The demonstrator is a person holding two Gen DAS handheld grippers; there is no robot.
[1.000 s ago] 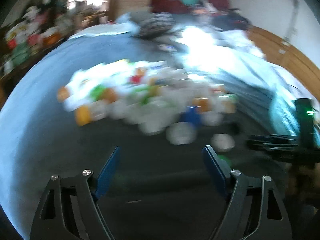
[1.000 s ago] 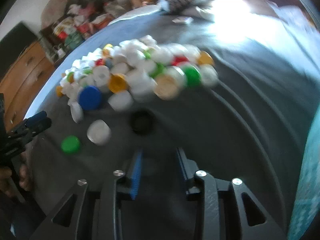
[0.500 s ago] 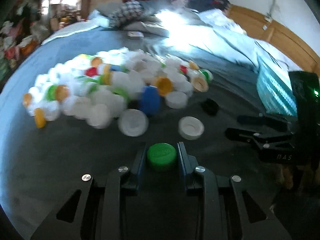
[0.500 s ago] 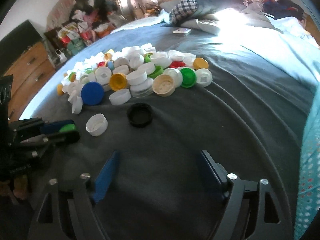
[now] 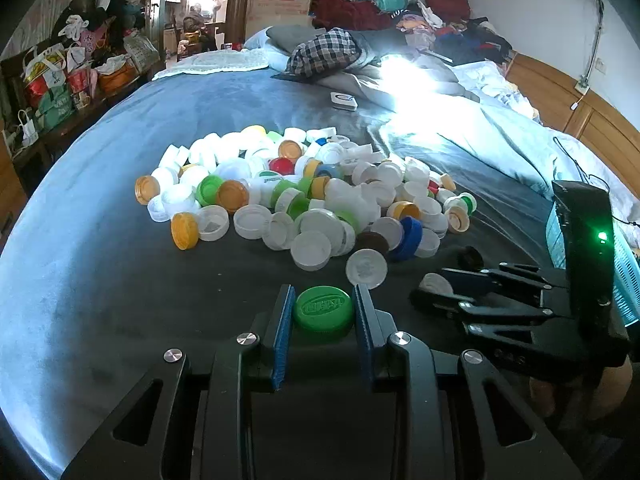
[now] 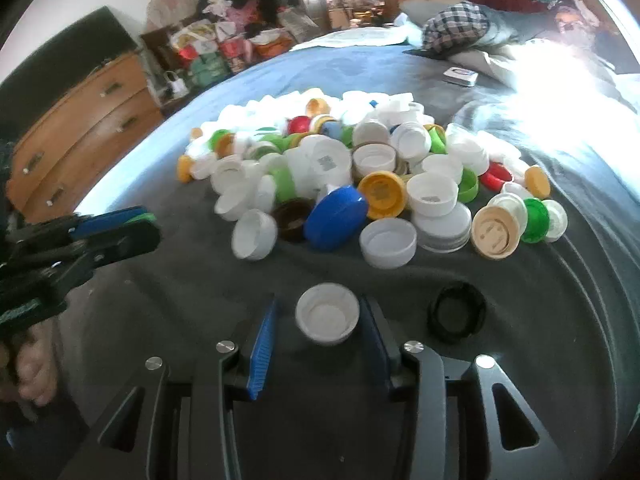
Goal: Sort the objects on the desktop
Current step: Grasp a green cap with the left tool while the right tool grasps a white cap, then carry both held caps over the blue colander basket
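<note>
Caps heaped mid-frame on the bed (image 5: pixel 120 280), my tongs low in both views.

In my left view a cap (image 5: pixel 323 312) sits clamped in my left gripper (image 5: pixel 322 322) at bottom centre, the heap (image 5: pixel 304 196) behind it and my right gripper (image 5: pixel 436 294) at lower right. In my right view an upturned cap (image 6: pixel 327 318) lies between my right gripper's closing jaws, a ring (image 6: pixel 456 316) just right of it, pillows (image 6: pixel 460 28) at upper right.

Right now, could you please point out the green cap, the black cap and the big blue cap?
green cap (image 5: pixel 323 307): left wrist view, embossed top.
black cap (image 6: pixel 456 312): right wrist view, rim.
big blue cap (image 6: pixel 336 216): right wrist view, smooth top.
</note>
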